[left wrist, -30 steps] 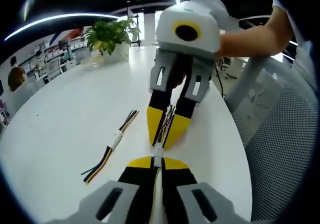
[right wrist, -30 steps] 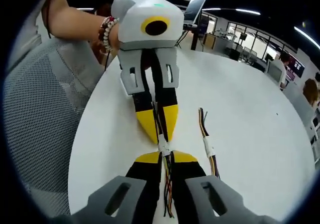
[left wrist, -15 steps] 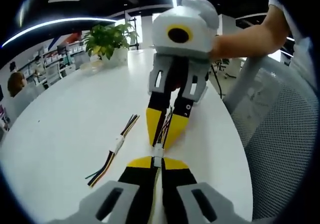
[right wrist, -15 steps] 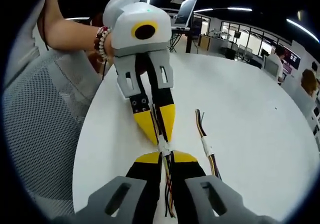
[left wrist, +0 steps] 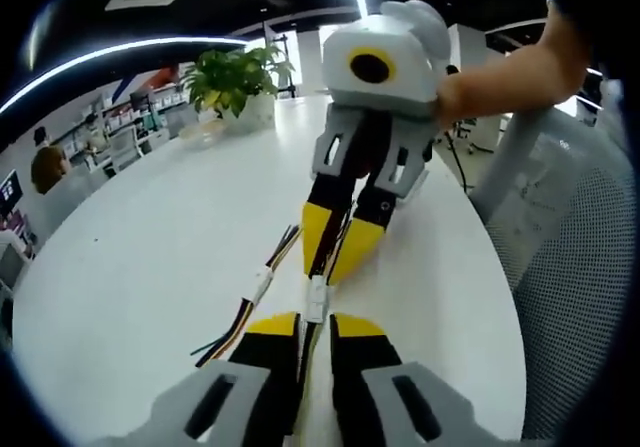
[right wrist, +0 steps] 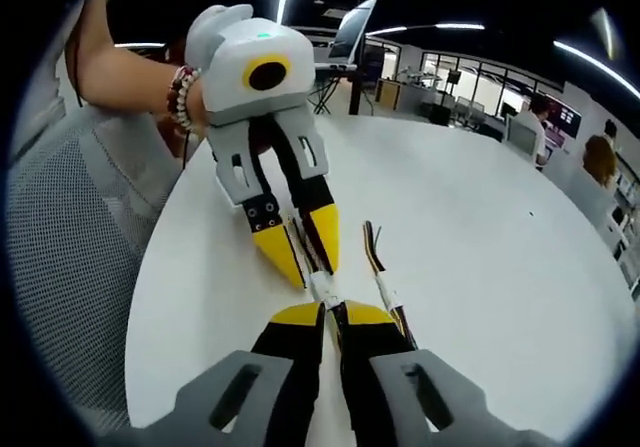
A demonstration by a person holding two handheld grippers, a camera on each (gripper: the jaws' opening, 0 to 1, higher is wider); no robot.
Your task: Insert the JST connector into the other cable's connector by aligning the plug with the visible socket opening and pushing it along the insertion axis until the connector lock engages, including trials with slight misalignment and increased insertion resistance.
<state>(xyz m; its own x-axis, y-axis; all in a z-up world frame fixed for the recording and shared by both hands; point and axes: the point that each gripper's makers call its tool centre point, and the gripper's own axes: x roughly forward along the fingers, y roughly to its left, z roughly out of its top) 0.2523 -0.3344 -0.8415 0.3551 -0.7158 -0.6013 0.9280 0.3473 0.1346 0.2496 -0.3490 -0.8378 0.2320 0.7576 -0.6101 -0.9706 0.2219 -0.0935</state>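
Note:
A white JST connector pair (left wrist: 316, 297) sits joined in line on the white table, between the tips of the two grippers. In the left gripper view my left gripper (left wrist: 315, 319) has its yellow-tipped jaws a little apart, with the thin wires running loose between them. My right gripper (left wrist: 325, 275) comes down from above, shut on the coloured wires of the other cable. In the right gripper view the connector (right wrist: 322, 287) lies just past my right gripper (right wrist: 333, 312). The left gripper (right wrist: 305, 257) faces it, its tips spread.
A second wired cable with a white connector (left wrist: 262, 285) (right wrist: 385, 287) lies loose on the table beside the grippers. A potted plant (left wrist: 235, 77) stands at the far edge. A mesh chair (left wrist: 580, 297) (right wrist: 60, 237) sits beside the table edge. People sit in the background.
The left gripper's jaws have spread slightly around its cable. Both views have shifted a little. The connector stays between the two pairs of tips.

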